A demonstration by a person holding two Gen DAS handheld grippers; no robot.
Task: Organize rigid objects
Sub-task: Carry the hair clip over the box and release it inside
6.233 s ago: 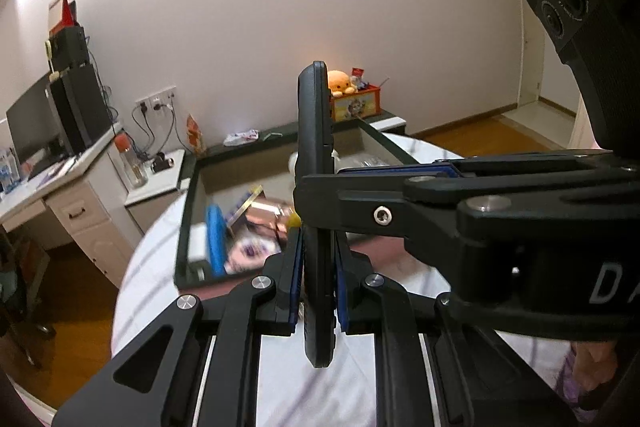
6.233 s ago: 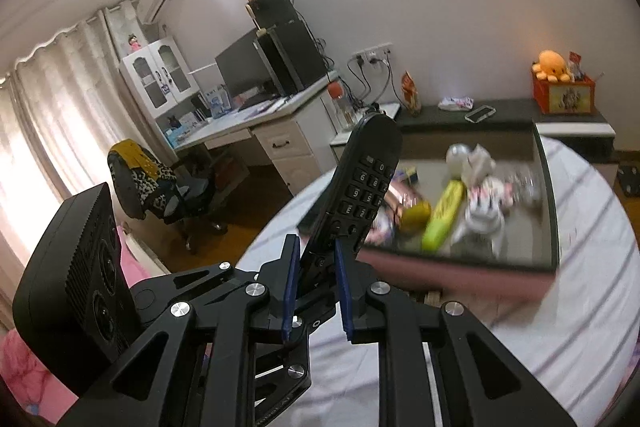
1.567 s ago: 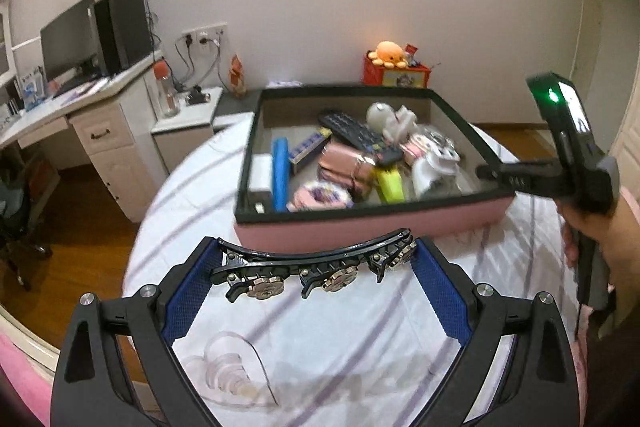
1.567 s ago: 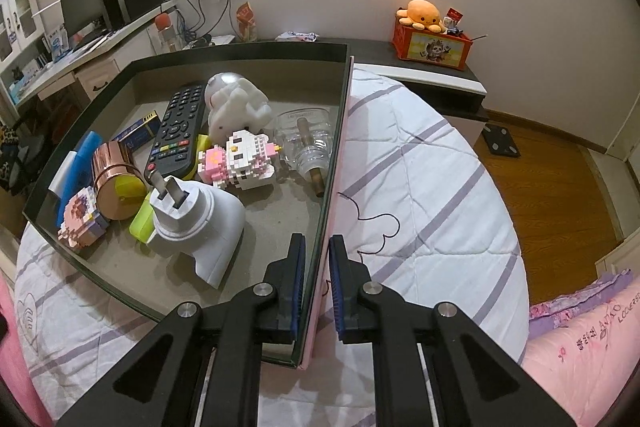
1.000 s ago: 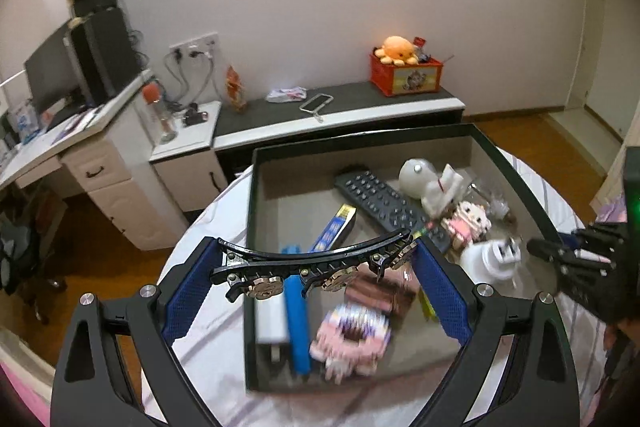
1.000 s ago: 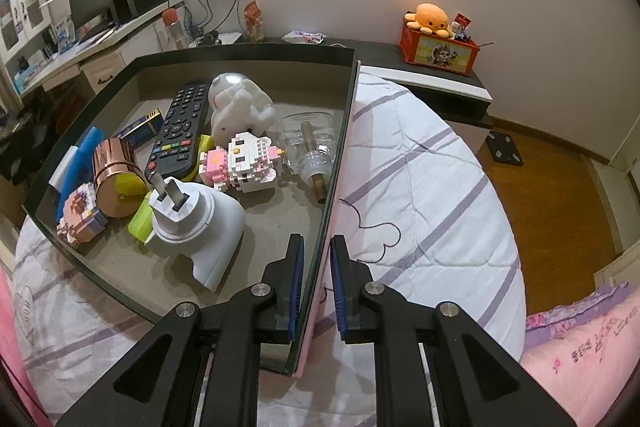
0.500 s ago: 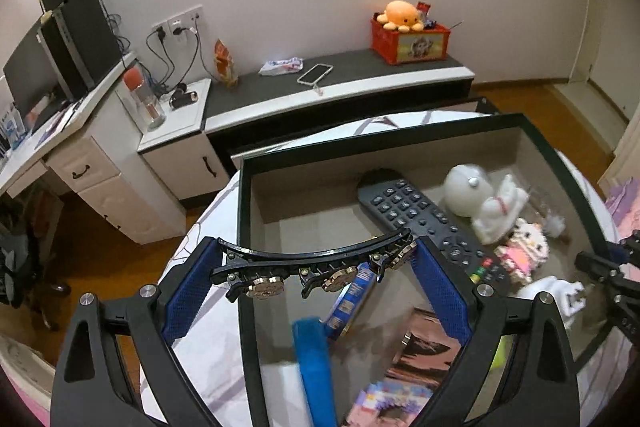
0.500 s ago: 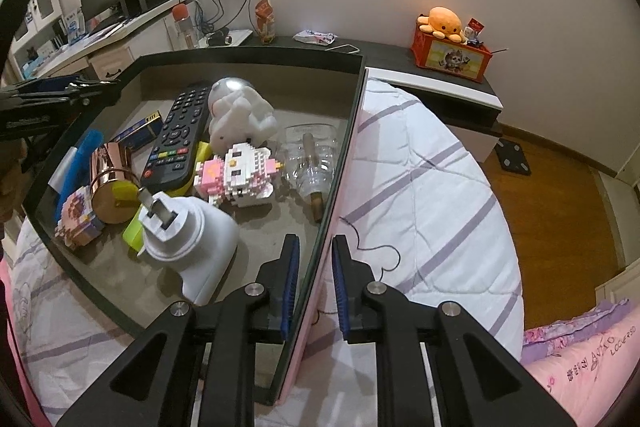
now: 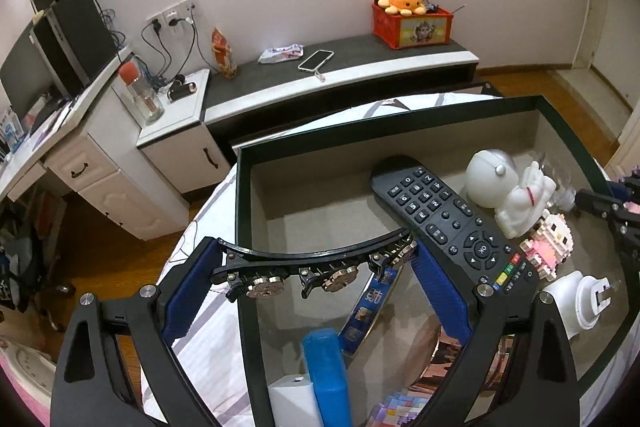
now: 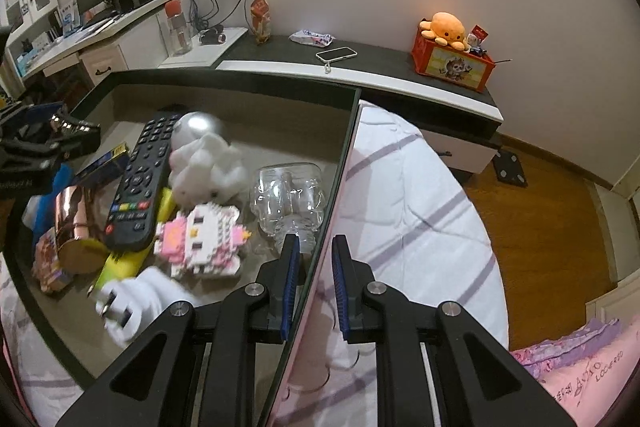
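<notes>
My left gripper (image 9: 316, 267) is spread wide and shut on a long black hair clip (image 9: 320, 259), held lengthwise between its blue pads above the left wall of the box (image 9: 244, 227). My right gripper (image 10: 316, 263) is shut on the box's right wall (image 10: 340, 171), one pad inside and one outside. In the box lie a black remote (image 9: 452, 219), a white astronaut figure (image 9: 504, 183), a pink brick figure (image 10: 204, 243), a white plug (image 9: 580, 303), a clear bottle (image 10: 288, 199), a copper tin (image 10: 74, 215) and a blue bar (image 9: 328, 375).
The box sits on a round bed with a white striped cover (image 10: 416, 195). Behind it runs a low dark shelf (image 9: 340, 67) with a phone (image 9: 316, 61) and an orange toy box (image 9: 412, 23). A white desk (image 9: 80, 131) stands at the left. Wooden floor shows at the right.
My left gripper has carried the hair clip forward and down over the box's left side. The box has shifted in my right gripper; the white plug has slid and blurs.
</notes>
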